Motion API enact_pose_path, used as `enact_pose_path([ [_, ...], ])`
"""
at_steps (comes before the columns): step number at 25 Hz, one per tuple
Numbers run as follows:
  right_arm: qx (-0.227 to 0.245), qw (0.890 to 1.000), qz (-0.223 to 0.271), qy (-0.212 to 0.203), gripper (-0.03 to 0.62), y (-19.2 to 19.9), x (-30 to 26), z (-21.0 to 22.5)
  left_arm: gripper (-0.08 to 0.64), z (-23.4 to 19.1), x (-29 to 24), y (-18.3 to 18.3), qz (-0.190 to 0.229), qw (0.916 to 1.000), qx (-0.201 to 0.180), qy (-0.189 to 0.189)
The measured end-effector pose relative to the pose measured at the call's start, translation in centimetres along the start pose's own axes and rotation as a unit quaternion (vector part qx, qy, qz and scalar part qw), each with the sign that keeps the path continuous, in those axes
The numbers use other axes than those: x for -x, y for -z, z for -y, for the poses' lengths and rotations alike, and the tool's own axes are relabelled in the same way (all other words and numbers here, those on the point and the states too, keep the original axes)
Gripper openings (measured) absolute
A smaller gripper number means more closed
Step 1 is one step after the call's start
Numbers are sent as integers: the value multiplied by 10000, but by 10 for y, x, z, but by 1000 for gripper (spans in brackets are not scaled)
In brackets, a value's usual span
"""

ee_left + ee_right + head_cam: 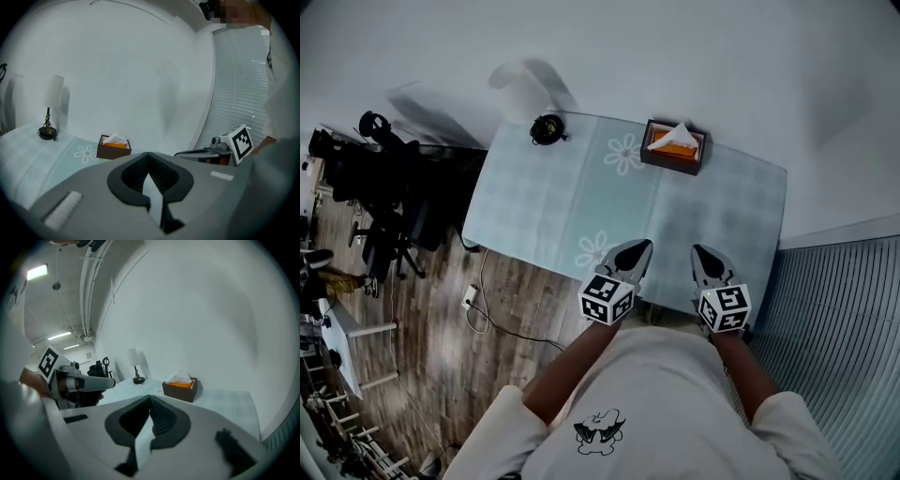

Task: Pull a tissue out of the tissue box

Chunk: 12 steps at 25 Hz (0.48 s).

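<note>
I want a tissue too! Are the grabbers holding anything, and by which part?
Nothing is held. The left gripper and right gripper are both shut and empty; the tissue sticks out of the tissue box, far from both.

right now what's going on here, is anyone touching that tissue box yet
Not yet. A person stands at the near edge of the table with a gripper in each hand. The left gripper and right gripper are both shut, hold nothing, and point toward the far side. The tissue box sits there untouched, with a tissue sticking up from it. A small lamp stands at the far left corner.
</note>
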State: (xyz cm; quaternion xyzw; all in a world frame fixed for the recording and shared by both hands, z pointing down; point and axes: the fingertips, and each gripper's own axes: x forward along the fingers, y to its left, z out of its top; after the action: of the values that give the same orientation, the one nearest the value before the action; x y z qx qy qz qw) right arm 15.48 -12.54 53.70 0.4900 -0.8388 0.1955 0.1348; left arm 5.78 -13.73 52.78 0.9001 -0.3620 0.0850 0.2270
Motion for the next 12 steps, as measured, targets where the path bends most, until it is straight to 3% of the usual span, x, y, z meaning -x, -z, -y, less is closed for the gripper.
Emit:
enact_pose_path([
  [12,380,9991,-170,73,14,-47,-86,44,5,-63,-48,-29,-84,9998,29,196],
])
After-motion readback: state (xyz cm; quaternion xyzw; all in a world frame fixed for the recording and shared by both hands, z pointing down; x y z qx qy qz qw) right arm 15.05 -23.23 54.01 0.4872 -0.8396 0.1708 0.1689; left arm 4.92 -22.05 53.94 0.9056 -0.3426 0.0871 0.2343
